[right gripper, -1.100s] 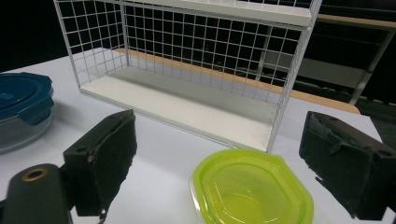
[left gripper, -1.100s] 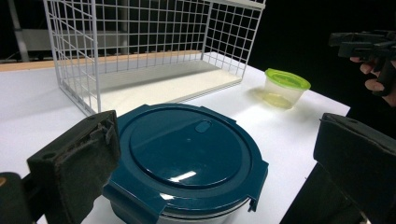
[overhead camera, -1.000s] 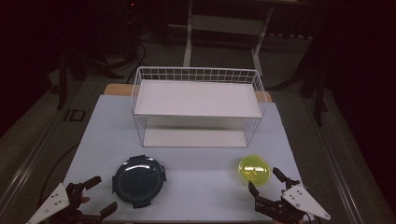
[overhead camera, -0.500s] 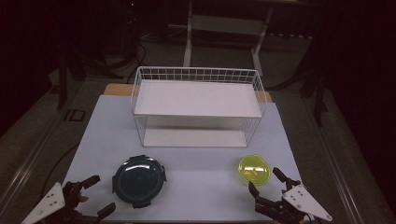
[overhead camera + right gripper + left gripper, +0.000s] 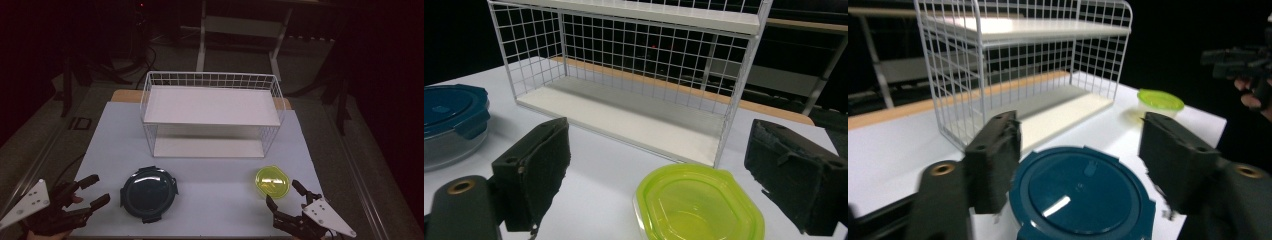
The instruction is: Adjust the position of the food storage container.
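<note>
Two grippers: both with jaws wide, holding nothing
Left gripper [image 5: 87, 191]: 7 o'clock of counter [image 5: 210, 172]
Blue container [image 5: 148, 193]: 3 o'clock of it, near
Right gripper [image 5: 286, 196]: 5 o'clock of counter
Green container [image 5: 272, 181]: just beyond its jaws

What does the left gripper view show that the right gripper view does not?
Left gripper view alone: the round top of the dark blue lid between its fingers, and the other gripper farther off in a hand.

Right gripper view alone: the yellow-green container close up between its fingers, with the blue-lidded container seen from the side.

Both: the white wire shelf and the white table.
</note>
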{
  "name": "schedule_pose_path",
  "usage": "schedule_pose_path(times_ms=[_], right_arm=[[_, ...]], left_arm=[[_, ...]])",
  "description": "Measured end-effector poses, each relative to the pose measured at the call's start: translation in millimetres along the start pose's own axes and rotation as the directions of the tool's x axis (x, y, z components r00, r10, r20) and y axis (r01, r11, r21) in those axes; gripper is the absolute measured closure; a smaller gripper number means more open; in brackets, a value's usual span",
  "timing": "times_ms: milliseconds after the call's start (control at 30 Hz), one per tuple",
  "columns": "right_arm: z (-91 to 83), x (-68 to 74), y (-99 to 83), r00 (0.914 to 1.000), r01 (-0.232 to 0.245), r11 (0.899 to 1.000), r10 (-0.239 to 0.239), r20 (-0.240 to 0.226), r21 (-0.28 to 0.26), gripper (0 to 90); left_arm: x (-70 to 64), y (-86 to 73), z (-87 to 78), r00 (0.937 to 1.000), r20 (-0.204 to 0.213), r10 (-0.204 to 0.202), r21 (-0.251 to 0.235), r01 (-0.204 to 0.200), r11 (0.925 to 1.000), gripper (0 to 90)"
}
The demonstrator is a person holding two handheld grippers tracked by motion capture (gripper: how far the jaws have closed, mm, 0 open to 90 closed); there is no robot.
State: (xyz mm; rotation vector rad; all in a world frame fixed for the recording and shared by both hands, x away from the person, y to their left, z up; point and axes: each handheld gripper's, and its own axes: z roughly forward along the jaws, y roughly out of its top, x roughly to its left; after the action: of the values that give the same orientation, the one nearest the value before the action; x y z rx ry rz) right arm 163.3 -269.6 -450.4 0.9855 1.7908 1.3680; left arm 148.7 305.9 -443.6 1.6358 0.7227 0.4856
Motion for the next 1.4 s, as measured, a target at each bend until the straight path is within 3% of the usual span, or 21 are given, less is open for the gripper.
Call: schedule_pose_path(times_ms=[133,233,433,467,500,533,600,833,900,1100,1200,1233,1400], right_arm=[[0.0,0.2,-0.1,1.0,-0.001,1.0,0.001,0.002,-0.002,10.9],[0.3,0.6,0.0,1.0,0.0,1.0,0.0,-0.002,-0.001,10.9],[1.0,1.0,-0.3,1.0,-0.001,1.0,0.001,-0.007,0.004,10.9],[1.0,1.0,-0.3,1.0,-0.001,1.0,0.001,-0.007,0.004,10.9],[1.1,1.2,-0.3,1.0,-0.001,1.0,0.001,-0.008,0.005,10.9],[1.3,1.5,-0.2,1.0,0.0,1.0,0.0,-0.009,0.005,10.9],[1.4,1.7,-0.2,0.9999,0.0,1.0,0.0,-0.012,0.006,10.9],[2.0,0.5,-0.6,0.9998,-0.004,1.0,0.004,-0.021,0.01,10.9],[2.2,0.7,-0.9,0.9997,-0.004,1.0,0.004,-0.022,0.013,10.9],[2.7,1.0,-0.9,0.9997,-0.004,1.0,0.005,-0.024,0.013,10.9],[2.9,1.3,-0.9,0.9997,-0.004,1.0,0.005,-0.025,0.014,10.9],[2.9,1.4,-0.8,0.9997,-0.005,1.0,0.005,-0.026,0.014,10.9],[3.9,1.8,-1.1,0.9996,-0.006,1.0,0.006,-0.027,0.017,10.9]], left_arm=[[7.3,-8.3,4.1,1.0,0.007,-0.007,0.053,0.007,0.9986,41.9],[11.6,-16.0,7.0,0.9999,0.009,-0.008,0.096,0.007,0.9953,55.1],[19.5,-32.4,14.1,0.9999,-0.004,-0.011,0.212,0.011,0.9773,73.8],[19.5,-32.4,14.1,0.9999,-0.004,-0.011,0.212,0.011,0.9773,75.6],[21.9,-37.8,17.2,0.9999,-0.012,-0.012,0.253,0.014,0.9674,75.6],[22.4,-40.2,18.3,0.9998,-0.019,-0.002,0.264,0.007,0.9645,83.5],[24.1,-45.0,20.9,0.9995,-0.03,-0.004,0.298,0.013,0.9546,87.9],[29.1,-63.6,33.2,0.9987,-0.046,-0.021,0.378,0.037,0.9251,88.9],[27.2,-65.6,36.1,0.9981,-0.061,0.007,0.398,0.018,0.9174,88.9],[25.1,-65.3,40.4,0.9993,-0.036,-0.002,0.411,0.017,0.9114,89.2],[24.0,-64.1,41.9,0.9993,-0.037,0.004,0.405,0.011,0.9144,89.2],[23.1,-63.7,42.0,0.9993,-0.037,0.002,0.393,0.012,0.9196,89.2],[25.4,-62.1,43.3,0.9993,-0.034,-0.015,0.397,0.028,0.9173,89.2]])
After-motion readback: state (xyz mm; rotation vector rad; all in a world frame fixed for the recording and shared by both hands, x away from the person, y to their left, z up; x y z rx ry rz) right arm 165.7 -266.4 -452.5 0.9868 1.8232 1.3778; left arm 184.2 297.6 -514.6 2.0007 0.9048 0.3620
